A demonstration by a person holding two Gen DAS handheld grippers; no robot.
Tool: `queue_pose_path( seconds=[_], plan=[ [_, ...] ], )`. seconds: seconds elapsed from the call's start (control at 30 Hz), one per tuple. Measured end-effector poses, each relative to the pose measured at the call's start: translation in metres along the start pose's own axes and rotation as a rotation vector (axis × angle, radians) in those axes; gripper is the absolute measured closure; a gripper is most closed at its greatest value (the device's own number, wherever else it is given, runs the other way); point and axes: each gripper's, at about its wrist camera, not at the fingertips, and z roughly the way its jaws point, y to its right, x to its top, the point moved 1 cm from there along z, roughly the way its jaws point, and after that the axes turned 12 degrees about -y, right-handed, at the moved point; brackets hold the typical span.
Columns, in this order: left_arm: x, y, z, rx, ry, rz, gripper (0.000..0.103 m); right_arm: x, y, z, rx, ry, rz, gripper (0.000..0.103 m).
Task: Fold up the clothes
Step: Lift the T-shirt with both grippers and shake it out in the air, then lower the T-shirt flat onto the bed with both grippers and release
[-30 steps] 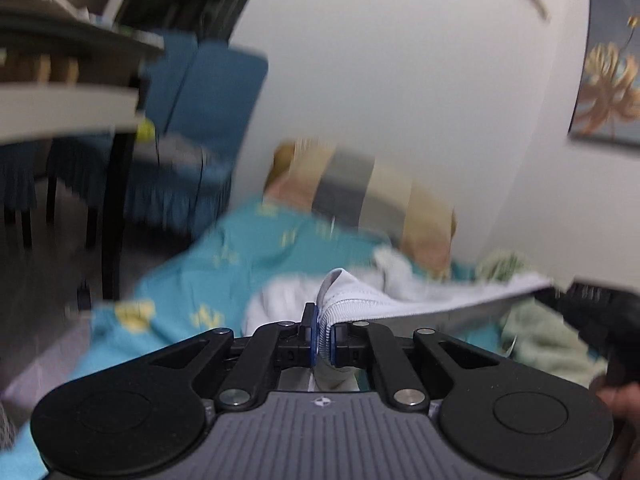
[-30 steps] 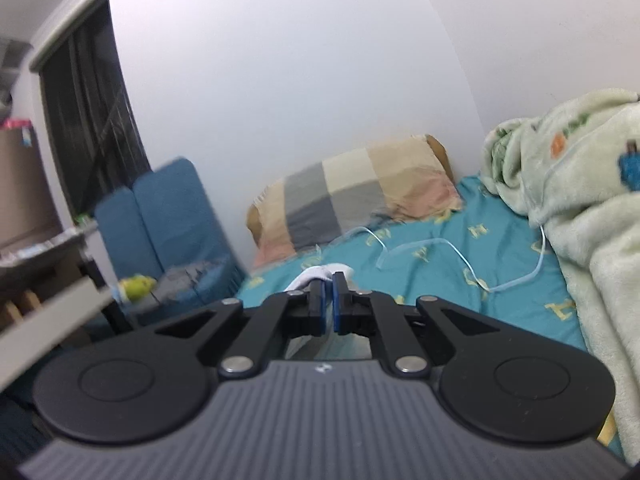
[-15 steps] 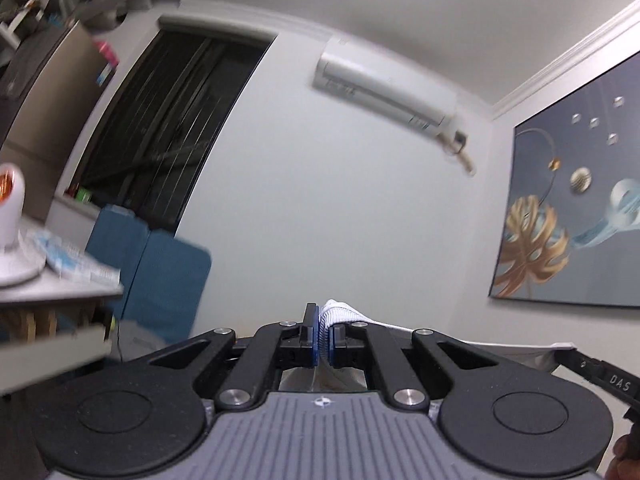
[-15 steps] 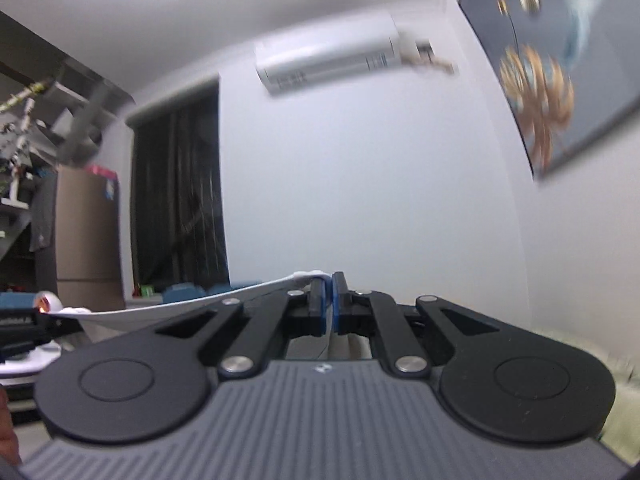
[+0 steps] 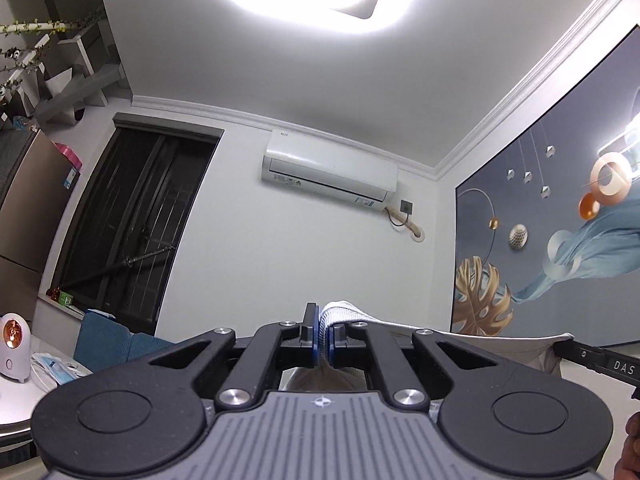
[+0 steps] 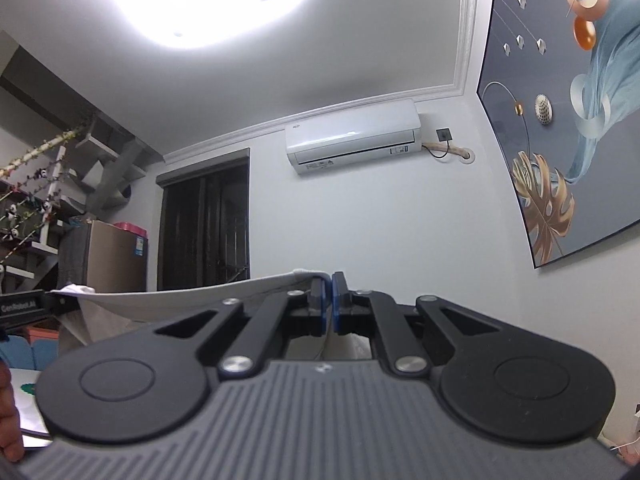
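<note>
The left hand-held gripper (image 5: 322,334) and right hand-held gripper (image 6: 331,300) each pinch a corner of the white garment (image 6: 192,300), stretched taut between them toward 9 o'clock in the right view. With so little cloth between the pads, a sharp tug could pull a corner free, dropping the garment crumpled.

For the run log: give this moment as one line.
left tongs: shut on white garment | right tongs: shut on garment | garment stretched between them | cameras tilted toward ceiling

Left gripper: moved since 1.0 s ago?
Yes. The left gripper tilted upward: its view showed the bed, now the air conditioner and ceiling, white garment still clamped.
</note>
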Motion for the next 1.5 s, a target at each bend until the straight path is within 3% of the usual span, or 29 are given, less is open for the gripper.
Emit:
queue_pose_path(
  seconds=[0.17, 0.27, 0.43, 0.57, 0.67, 0.83, 1.0, 1.1, 1.3, 1.4, 1.5],
  plan=[
    [-0.008, -0.010, 0.010, 0.024, -0.040, -0.002, 0.098, -0.003, 0.000, 0.011, 0.011, -0.046, 0.004, 0.097],
    [-0.030, -0.027, 0.043, 0.049, -0.087, -0.009, 0.098, -0.019, 0.004, 0.037, 0.014, -0.101, 0.020, 0.097],
    [-0.091, -0.069, 0.134, 0.103, -0.188, -0.039, 0.097, -0.079, 0.021, 0.125, -0.019, -0.209, 0.021, 0.097],
    [-0.149, -0.111, 0.230, 0.141, -0.282, -0.067, 0.097, -0.129, 0.035, 0.199, -0.049, -0.298, 0.017, 0.097],
    [-0.200, -0.141, 0.309, 0.168, -0.348, -0.070, 0.096, -0.169, 0.047, 0.257, -0.073, -0.366, 0.015, 0.097],
    [-0.303, -0.184, 0.450, 0.192, -0.475, -0.084, 0.096, -0.263, 0.084, 0.383, -0.121, -0.497, 0.030, 0.097],
    [-0.434, -0.229, 0.592, 0.224, -0.614, -0.053, 0.096, -0.383, 0.131, 0.503, -0.148, -0.609, 0.029, 0.097],
    [-0.520, -0.257, 0.656, 0.248, -0.721, -0.048, 0.096, -0.463, 0.168, 0.561, -0.147, -0.696, 0.056, 0.097],
    [-0.652, -0.301, 0.723, 0.271, -0.881, -0.081, 0.096, -0.588, 0.217, 0.616, -0.120, -0.862, 0.147, 0.096],
    [-0.689, -0.310, 0.739, 0.268, -0.914, -0.090, 0.096, -0.620, 0.232, 0.624, -0.067, -0.915, 0.223, 0.095],
    [-0.701, -0.319, 0.744, 0.246, -0.931, -0.118, 0.089, -0.631, 0.244, 0.629, -0.005, -0.928, 0.294, 0.093]
  ],
)
